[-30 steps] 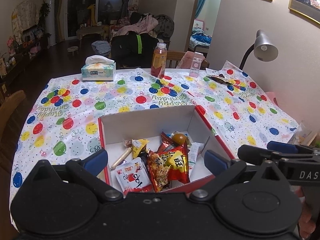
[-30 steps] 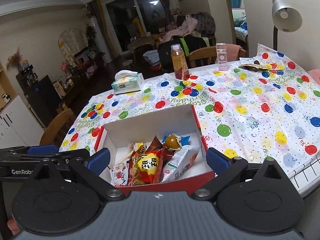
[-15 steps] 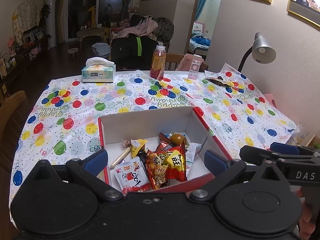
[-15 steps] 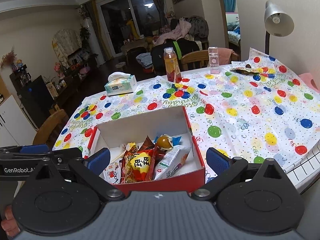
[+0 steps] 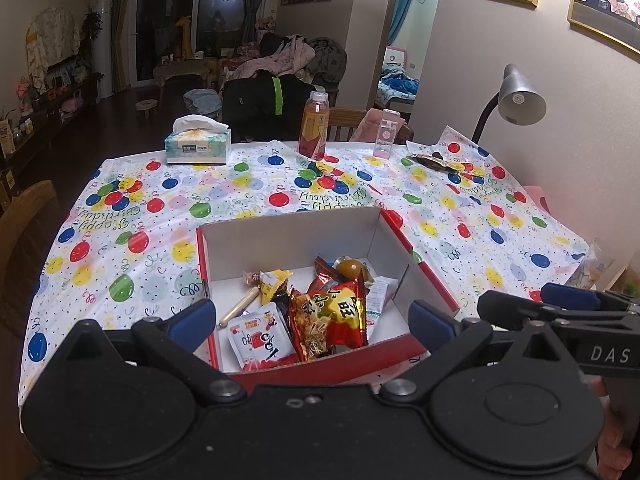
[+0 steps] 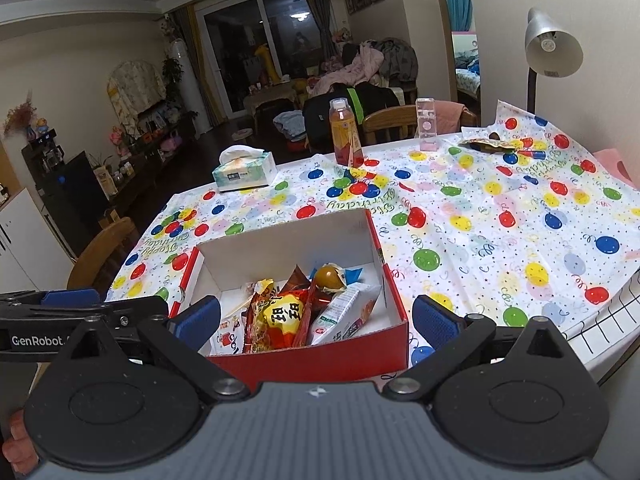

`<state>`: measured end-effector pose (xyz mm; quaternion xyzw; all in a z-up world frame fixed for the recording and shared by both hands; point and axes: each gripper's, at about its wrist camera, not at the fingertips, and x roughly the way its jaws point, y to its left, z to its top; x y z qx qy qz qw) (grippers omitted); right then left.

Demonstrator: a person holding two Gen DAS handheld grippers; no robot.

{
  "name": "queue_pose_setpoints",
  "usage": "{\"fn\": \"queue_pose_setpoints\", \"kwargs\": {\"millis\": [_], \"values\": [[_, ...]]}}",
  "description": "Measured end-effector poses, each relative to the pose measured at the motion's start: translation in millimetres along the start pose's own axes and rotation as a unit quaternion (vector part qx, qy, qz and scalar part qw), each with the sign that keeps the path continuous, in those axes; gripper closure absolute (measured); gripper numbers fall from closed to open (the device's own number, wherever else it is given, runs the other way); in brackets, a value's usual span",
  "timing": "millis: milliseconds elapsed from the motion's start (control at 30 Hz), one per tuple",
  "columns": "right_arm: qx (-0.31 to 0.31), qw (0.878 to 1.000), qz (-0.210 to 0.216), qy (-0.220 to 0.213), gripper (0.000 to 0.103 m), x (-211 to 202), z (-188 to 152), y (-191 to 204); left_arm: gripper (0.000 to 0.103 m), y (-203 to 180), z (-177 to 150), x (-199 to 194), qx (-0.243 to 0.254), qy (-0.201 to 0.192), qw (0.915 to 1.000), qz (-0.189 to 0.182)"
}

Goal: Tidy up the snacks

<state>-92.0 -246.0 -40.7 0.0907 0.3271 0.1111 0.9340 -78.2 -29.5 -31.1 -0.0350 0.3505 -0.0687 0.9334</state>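
While both sets of blue-padded fingers stand spread wide with nothing between them, left gripper [image 5: 312, 318] and right gripper [image 6: 316, 314] hover at the near edge of the red box [image 6: 308, 358] | snack packets [image 5: 332, 316] piled inside | box on balloon-print tablecloth [image 5: 132, 236] | tissue box [image 6: 245, 172], juice bottle [image 6: 346, 132] at far side

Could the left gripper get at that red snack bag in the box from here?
Probably yes. The left gripper is open and empty, the box has no lid, and the red snack bag lies on top of the pile.
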Motion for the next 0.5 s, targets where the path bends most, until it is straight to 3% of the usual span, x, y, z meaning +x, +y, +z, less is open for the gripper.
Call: {"fn": "queue_pose_setpoints", "kwargs": {"millis": [500], "values": [[0.012,1.000,-0.001,0.006,0.000,-1.9,0.1,-5.7,0.001,-4.0,-1.3,-1.2,-0.001,0.005,1.0000,-0.005]]}}
